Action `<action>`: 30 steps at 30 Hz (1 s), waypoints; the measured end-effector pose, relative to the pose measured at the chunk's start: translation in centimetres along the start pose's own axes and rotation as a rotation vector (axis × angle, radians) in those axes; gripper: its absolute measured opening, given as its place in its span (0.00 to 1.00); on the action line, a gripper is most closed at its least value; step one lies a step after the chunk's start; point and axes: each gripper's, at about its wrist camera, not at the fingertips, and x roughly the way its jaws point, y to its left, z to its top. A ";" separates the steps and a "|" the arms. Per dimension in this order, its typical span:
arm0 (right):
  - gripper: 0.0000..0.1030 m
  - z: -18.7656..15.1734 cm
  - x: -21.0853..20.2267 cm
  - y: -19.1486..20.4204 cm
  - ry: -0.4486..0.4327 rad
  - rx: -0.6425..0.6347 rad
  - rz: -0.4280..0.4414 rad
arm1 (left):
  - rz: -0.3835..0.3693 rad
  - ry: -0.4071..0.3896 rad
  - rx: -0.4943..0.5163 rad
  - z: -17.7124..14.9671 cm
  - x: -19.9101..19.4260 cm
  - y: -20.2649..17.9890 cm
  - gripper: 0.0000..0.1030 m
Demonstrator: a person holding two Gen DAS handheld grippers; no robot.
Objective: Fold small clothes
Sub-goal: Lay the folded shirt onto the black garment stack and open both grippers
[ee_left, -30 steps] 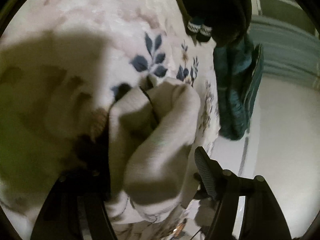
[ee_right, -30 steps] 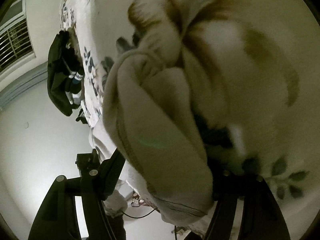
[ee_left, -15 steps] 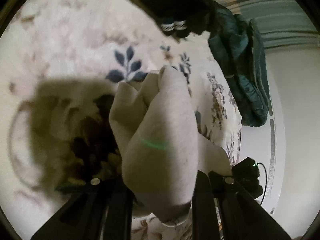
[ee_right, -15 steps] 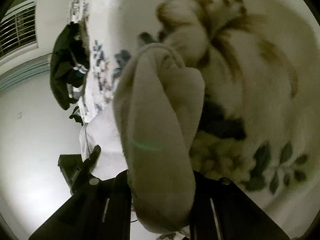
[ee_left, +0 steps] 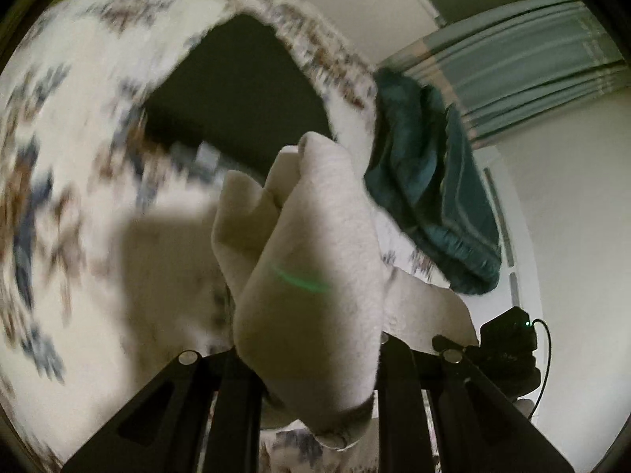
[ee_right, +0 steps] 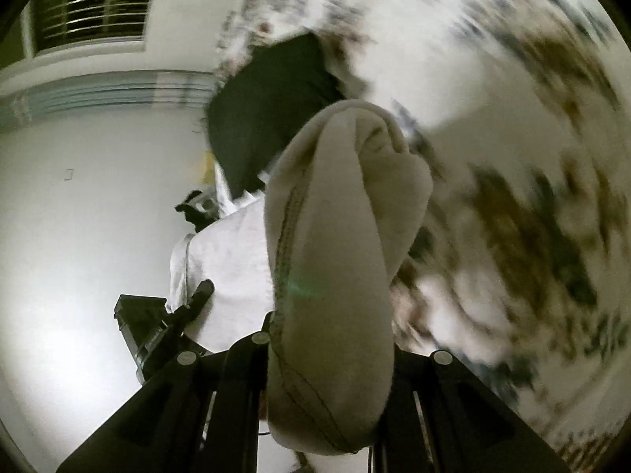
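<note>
A cream knitted garment (ee_left: 311, 276) is bunched between the jaws of my left gripper (ee_left: 315, 358), which is shut on it and holds it above the floral bedspread (ee_left: 79, 165). In the right wrist view the same cream garment (ee_right: 331, 276), with a stitched seam along its edge, is clamped in my right gripper (ee_right: 331, 347), also shut on it. The cloth hangs forward over both pairs of fingers and hides their tips. Both views are blurred by motion.
A teal garment (ee_left: 430, 205) hangs over the bed's edge. A dark garment (ee_right: 268, 110) lies on the bedspread (ee_right: 512, 118). A white sheet (ee_right: 228, 260) drapes below the bed. A window with bars (ee_right: 94, 4) is in the wall.
Both grippers closed on the cream garment and lifted it off the bedspread. The views swung up, so the bed now sits farther away and the wall shows.
</note>
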 end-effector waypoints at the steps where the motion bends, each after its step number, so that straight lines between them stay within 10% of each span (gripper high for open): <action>1: 0.12 1.7 0.7 1.9 -0.020 -0.013 -0.004 | -0.009 -0.009 0.012 2.6 0.0 0.0 0.13; 12: 0.12 20.0 13.7 9.0 -0.100 -0.024 -0.092 | 0.084 -0.028 0.156 22.3 7.4 4.9 0.14; 20: 0.19 22.9 18.1 9.1 -0.052 -0.082 -0.312 | 0.259 0.043 0.212 24.4 9.9 7.6 0.29; 23: 0.59 21.8 18.0 10.7 -0.055 -0.150 -0.454 | 0.320 -0.014 0.257 23.9 8.6 6.3 0.48; 25: 0.74 20.9 17.6 11.4 -0.064 -0.172 -0.535 | 0.400 -0.080 0.298 23.6 7.4 5.3 0.94; 30: 1.00 16.1 16.8 14.1 -0.136 -0.270 -0.802 | 0.542 -0.131 0.351 21.5 5.8 3.7 1.00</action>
